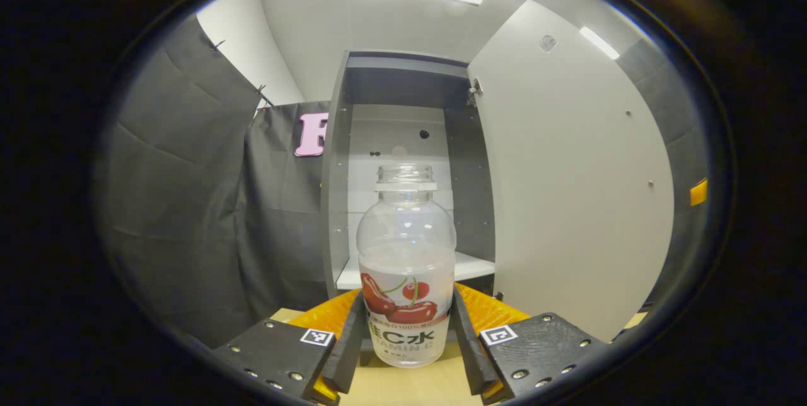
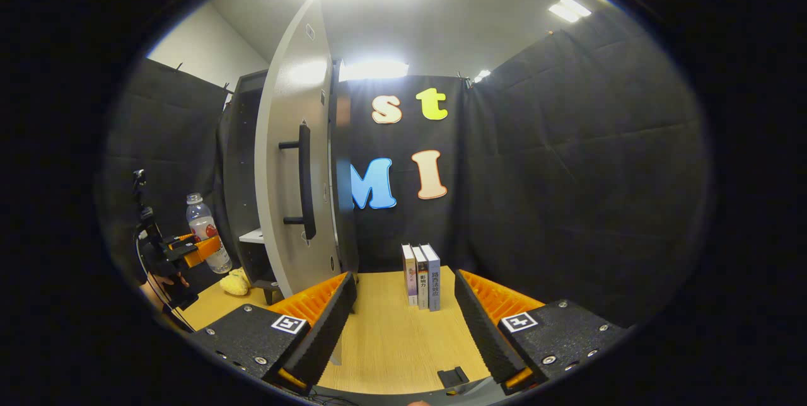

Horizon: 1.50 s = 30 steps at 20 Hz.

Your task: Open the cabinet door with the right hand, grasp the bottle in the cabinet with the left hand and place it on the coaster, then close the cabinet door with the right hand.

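We are on the middle step: our left gripper (image 1: 406, 346) has its fingers pressed to both sides of the bottle (image 1: 406, 267), low on its body, and holds it out in front of the open cabinet (image 1: 403, 173), above the tabletop (image 1: 403, 384). Next we have to carry it to the coaster, which we cannot pick out for sure, and set it down upright. The bottle is clear, rounded plastic with no cap on its threaded neck, a printed wrap around its lower half, and it looks empty, so we should keep a steady, gentle squeeze.

Our right gripper (image 2: 403, 330) stands wide open with nothing in it over the pale wood-grain tabletop. Beyond it, three books (image 2: 421, 277) stand upright. The flat grey door (image 2: 293, 173) is swung open, its dark bar handle (image 2: 305, 180) facing us, ready for the closing.
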Available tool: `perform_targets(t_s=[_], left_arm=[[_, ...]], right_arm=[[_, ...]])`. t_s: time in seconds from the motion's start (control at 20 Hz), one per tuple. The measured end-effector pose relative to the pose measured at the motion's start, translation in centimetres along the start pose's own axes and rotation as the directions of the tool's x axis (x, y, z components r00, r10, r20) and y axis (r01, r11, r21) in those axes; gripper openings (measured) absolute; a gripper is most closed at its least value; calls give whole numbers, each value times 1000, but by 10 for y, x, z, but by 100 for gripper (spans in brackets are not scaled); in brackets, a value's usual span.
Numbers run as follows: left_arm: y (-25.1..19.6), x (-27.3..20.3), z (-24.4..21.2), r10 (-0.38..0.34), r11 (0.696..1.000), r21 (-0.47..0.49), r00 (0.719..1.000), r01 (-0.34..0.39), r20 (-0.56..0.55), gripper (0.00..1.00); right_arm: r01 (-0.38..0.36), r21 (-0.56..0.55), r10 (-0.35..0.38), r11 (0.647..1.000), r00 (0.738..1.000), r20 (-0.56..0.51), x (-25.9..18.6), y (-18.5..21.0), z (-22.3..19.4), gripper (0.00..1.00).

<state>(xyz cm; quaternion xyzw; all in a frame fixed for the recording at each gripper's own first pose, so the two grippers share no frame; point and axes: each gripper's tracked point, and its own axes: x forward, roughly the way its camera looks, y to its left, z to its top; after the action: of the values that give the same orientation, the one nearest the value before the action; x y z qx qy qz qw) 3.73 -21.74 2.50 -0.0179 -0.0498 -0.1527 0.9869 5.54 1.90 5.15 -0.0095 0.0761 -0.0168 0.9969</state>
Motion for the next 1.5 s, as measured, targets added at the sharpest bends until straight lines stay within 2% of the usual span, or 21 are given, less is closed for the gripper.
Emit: perform_targets(t_s=[0.3,0.35,0.4,0.45,0.5,0.55,0.65,0.8,0.85,1.3,1.5], left_arm=[[-4,-49,-44,9,1000,-15,999,-10,-44,69],[-3,-55,-53,16,1000,-14,998,-17,-54,73],[-1,-57,-61,23,1000,-16,998,-24,-62,73],[-1,-63,-69,27,999,-22,997,-29,-68,69],[-2,-69,-80,27,999,-29,997,-29,-74,73],[-4,-73,-89,20,999,-36,996,-23,-83,65],[-7,-78,-107,14,999,-41,995,-18,-103,65],[-10,-83,-138,10,999,-51,991,-17,-137,73],[-11,-85,-149,11,998,-59,989,-20,-147,69],[-8,-98,-238,56,994,-73,968,-76,-245,69],[-14,-108,-264,55,995,-66,959,-76,-278,69]], right_arm=[[-42,10,42,999,999,-32,2,10,-21,96],[-44,10,45,999,998,-35,3,11,-23,96],[-48,8,48,999,998,-39,5,12,-26,96],[-46,1,46,999,998,-42,6,12,-29,96],[-41,-7,41,999,998,-46,8,10,-31,96],[-37,-11,36,999,998,-47,9,8,-32,96],[-30,-11,29,999,998,-47,13,7,-34,96],[-25,-19,23,1000,998,-58,18,7,-42,96],[-24,-28,22,999,998,-64,19,7,-45,96],[-30,-64,22,997,992,-125,29,8,-70,96],[-36,-85,24,996,990,-140,29,12,-76,96]])
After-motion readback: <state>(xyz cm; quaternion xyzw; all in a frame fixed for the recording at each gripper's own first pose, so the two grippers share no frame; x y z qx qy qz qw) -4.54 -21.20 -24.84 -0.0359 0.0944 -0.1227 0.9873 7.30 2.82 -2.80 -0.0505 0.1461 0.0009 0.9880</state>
